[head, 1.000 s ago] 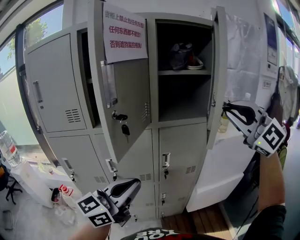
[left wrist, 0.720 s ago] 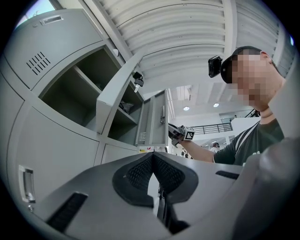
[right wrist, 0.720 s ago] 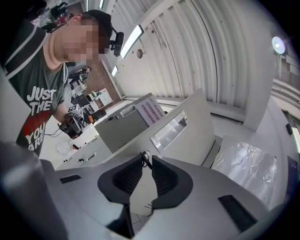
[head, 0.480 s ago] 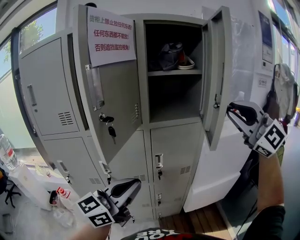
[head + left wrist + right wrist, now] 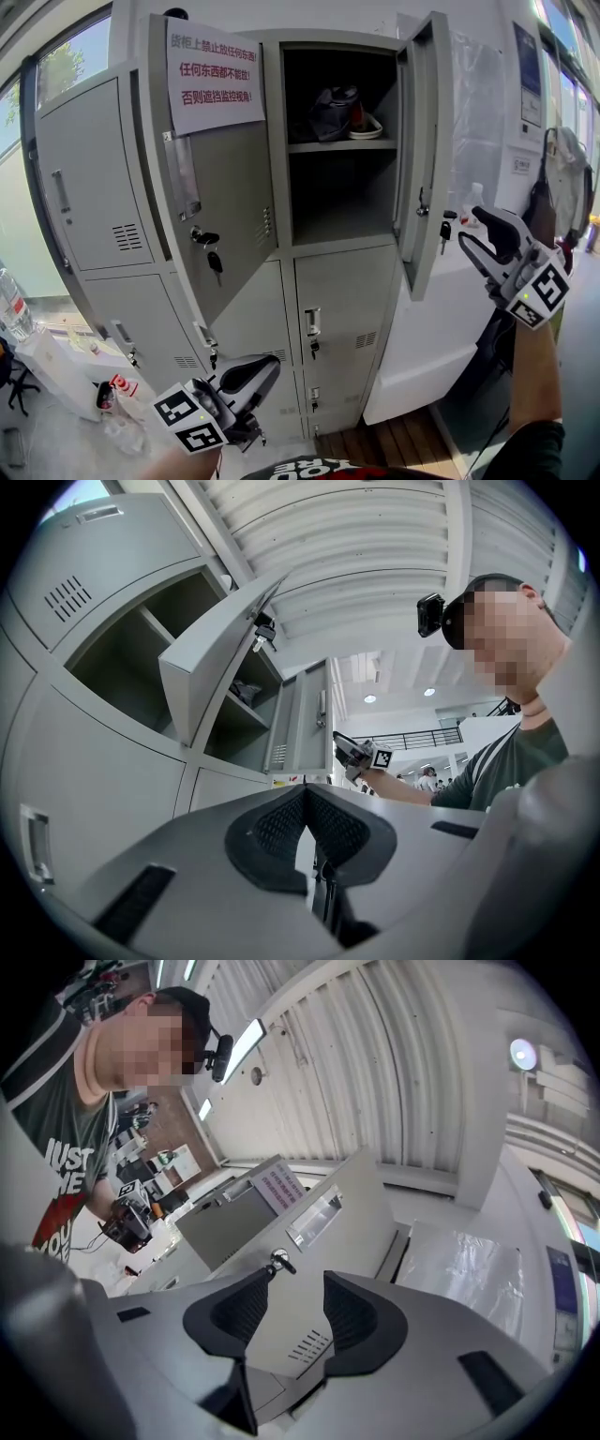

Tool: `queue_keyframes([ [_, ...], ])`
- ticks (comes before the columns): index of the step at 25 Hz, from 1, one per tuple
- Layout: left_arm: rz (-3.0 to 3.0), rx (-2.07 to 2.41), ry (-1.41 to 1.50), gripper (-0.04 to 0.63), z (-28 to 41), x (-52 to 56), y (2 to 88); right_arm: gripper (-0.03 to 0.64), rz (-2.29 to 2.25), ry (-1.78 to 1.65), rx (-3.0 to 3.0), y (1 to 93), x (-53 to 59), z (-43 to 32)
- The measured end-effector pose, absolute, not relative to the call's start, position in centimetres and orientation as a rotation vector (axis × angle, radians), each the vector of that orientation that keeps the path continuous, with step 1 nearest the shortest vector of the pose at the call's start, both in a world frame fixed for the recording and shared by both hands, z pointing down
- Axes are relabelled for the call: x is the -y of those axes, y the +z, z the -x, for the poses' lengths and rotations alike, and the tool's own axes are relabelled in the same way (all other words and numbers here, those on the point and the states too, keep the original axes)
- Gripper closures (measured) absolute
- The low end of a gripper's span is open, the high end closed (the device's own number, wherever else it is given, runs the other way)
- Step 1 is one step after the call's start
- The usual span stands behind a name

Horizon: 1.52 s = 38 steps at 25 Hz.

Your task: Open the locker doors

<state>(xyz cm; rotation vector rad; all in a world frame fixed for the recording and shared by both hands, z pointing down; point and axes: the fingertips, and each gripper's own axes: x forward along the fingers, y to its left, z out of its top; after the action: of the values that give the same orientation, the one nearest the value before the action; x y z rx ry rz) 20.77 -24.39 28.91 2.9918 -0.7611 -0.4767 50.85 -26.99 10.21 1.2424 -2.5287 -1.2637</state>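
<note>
— Just ahead of the right gripper (image 5: 466,234), what stands?
— Upper right locker door (image 5: 424,141), swung wide and seen edge-on from the head view. Its free edge and hanging keys (image 5: 443,232) lie just beside the tips. The jaws are apart and have just been opening. Nothing is pinched between them.
— What does the right gripper view add?
— That door's outer face, which the head view does not show. The lock with key (image 5: 278,1261) sits at the left jaw tip. The vent slots (image 5: 306,1344) show through the gap, and the card holder (image 5: 319,1218) is farther off. Past the door's edge is the paper notice (image 5: 281,1185) on the upper middle door (image 5: 230,187), which is also open.
— Left gripper (image 5: 270,367)?
— Held low, well apart from both open doors. The jaws are closed together and empty, and the pads (image 5: 277,827) meet at the tip. Its view looks up beneath both open doors and catches the right gripper from below. Ahead of it are the lower doors (image 5: 347,281), shut, with keys in the locks.
— Clearance?
— Open air lies between the two grippers. A white cabinet (image 5: 441,328) stands near, below the right gripper. The upper left door (image 5: 94,178), far from both grippers, is shut.
</note>
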Motion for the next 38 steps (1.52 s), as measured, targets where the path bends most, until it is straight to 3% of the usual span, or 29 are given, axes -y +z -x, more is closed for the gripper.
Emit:
queue_keyframes([
  [7,-2.983,0.806,-0.477,0.591,-20.2,25.0,29.0,0.419,-1.451,-0.885,2.689,19.7,26.2,-53.7],
  [16,-2.983,0.894,-0.475,0.591,-19.7,26.0,29.6,0.558,-1.442,-0.411,2.889,29.7,26.1,-46.6],
  [38,-2.941,0.911,-0.534,0.591,-19.0,25.1,30.1,0.566,-1.286,-0.373,2.954,30.5,24.6,-42.5],
])
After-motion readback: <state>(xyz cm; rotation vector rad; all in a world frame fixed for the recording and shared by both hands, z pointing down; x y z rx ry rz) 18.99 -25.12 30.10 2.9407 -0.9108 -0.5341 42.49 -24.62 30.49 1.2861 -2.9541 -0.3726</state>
